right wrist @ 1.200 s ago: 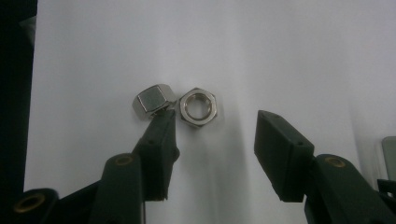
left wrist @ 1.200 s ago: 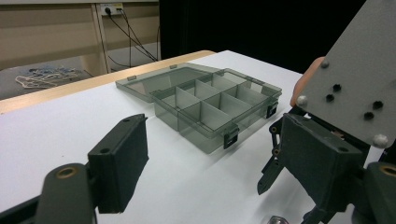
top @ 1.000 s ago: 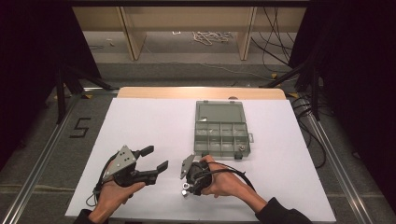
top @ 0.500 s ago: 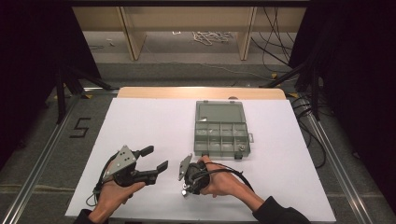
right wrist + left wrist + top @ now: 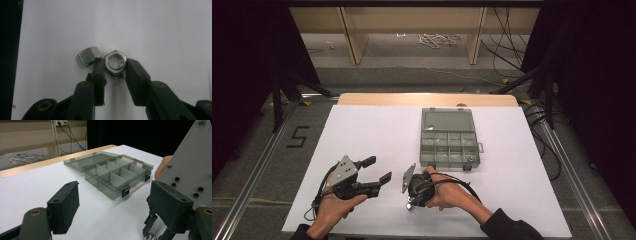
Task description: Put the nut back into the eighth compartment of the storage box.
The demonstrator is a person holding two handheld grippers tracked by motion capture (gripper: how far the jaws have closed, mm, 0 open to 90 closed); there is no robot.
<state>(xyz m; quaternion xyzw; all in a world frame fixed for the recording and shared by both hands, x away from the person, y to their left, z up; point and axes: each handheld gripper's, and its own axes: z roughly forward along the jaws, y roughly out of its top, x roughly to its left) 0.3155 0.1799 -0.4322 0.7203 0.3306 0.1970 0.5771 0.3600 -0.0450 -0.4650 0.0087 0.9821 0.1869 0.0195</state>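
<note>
**Right fingers closing around a hex nut at the near edge**

Shiny silver steel hex nut [image 5: 115, 62], lying flat with its threaded bore facing up, on the white surface [image 5: 377, 135]. A second silver hex nut [image 5: 88, 56] sits just beside it, tipped on edge, one flat face showing. Both lie near the front of the surface, short of the grey translucent plastic compartment box [image 5: 448, 139], whose lid is folded open and flat.

Right gripper [image 5: 113, 71]: black fingers [image 5: 137, 75] partly open, one on each side of the flat nut, the tips at or very near its flanks. Cannot tell whether they press it yet. The other finger's tip stands between the two nuts.

In the high view the right gripper [image 5: 416, 186] points steeply down at the surface, the hand wrapped over it, forearm coming in from the lower right.

Left gripper [image 5: 372, 170]: fingers spread wide, holding nothing, raised and aimed toward the box.
</note>
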